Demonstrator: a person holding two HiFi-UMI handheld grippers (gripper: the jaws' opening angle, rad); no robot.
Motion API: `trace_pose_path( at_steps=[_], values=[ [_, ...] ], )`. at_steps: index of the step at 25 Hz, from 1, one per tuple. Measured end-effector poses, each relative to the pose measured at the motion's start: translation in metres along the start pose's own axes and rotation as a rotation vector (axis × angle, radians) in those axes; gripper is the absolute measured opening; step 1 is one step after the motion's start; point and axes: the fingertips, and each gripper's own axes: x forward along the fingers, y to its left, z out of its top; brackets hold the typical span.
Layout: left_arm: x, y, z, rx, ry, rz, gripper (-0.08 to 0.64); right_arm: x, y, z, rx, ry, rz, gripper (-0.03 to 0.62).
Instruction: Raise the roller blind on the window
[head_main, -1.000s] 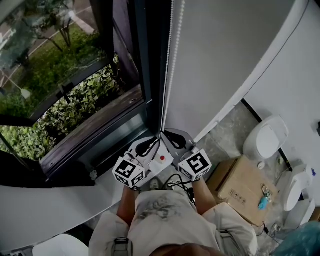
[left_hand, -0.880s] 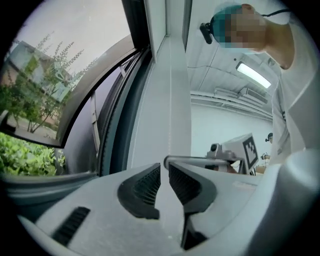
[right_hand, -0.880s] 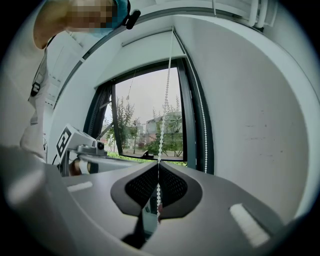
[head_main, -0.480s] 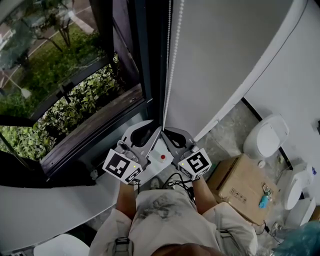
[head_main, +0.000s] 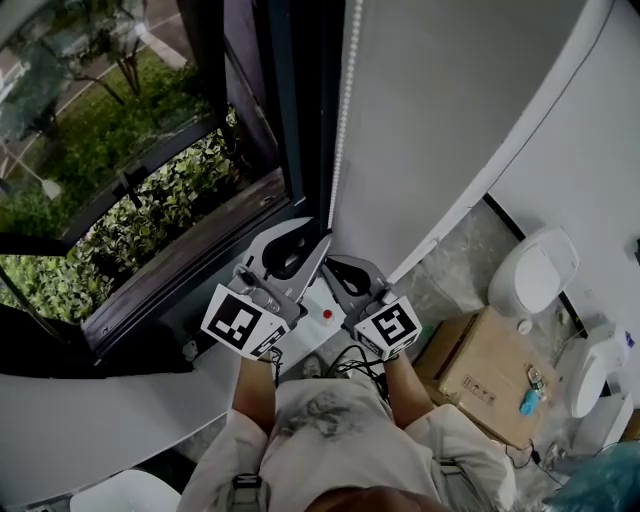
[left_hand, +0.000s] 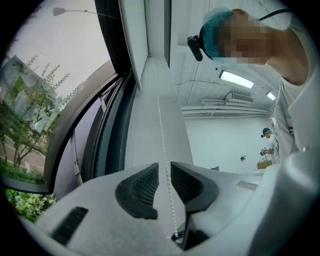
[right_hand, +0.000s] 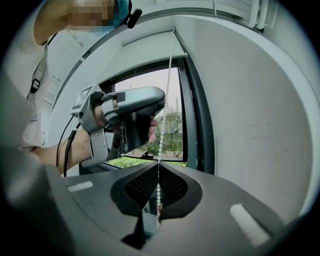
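Note:
A white bead chain (head_main: 345, 100) hangs down beside the dark window frame (head_main: 290, 110). My right gripper (head_main: 331, 264) is the lower one, shut on the bead chain (right_hand: 166, 95), which is pinched between its black pads (right_hand: 172, 185). My left gripper (head_main: 316, 240) sits just above and left of it. Its jaws stand slightly apart, and the bead chain (left_hand: 161, 125) runs free through the gap. In the right gripper view the left gripper (right_hand: 127, 115) shows beside the chain, held by a hand. I cannot make out the blind's fabric.
A grey-white wall (head_main: 470, 120) runs right of the chain. A cardboard box (head_main: 480, 375) and white rounded objects (head_main: 535, 275) stand on the floor at right. Green shrubs (head_main: 130, 220) show outside. A distant person (left_hand: 267, 142) stands in the room.
My left gripper has risen along the chain, from level with the right gripper to above it. The right gripper has stayed in place, shut on the chain.

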Motion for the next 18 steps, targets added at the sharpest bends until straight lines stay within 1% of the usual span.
trace_pose_path(
  at_steps=[5, 8, 12, 18],
  values=[
    [0.012, 0.003, 0.008, 0.013, -0.009, 0.000, 0.083, 0.003, 0.000, 0.000, -0.002, 0.002, 0.000, 0.012],
    [0.016, 0.005, 0.009, 0.023, 0.002, 0.003, 0.082, 0.005, 0.001, 0.000, -0.002, 0.001, 0.000, 0.012],
    [0.019, 0.006, 0.008, 0.042, 0.019, 0.025, 0.034, 0.006, 0.000, -0.001, -0.005, 0.003, -0.006, 0.012],
    [0.019, 0.007, 0.005, 0.067, 0.044, 0.070, 0.014, 0.006, -0.002, -0.001, -0.009, 0.008, -0.011, 0.012]
  ],
)
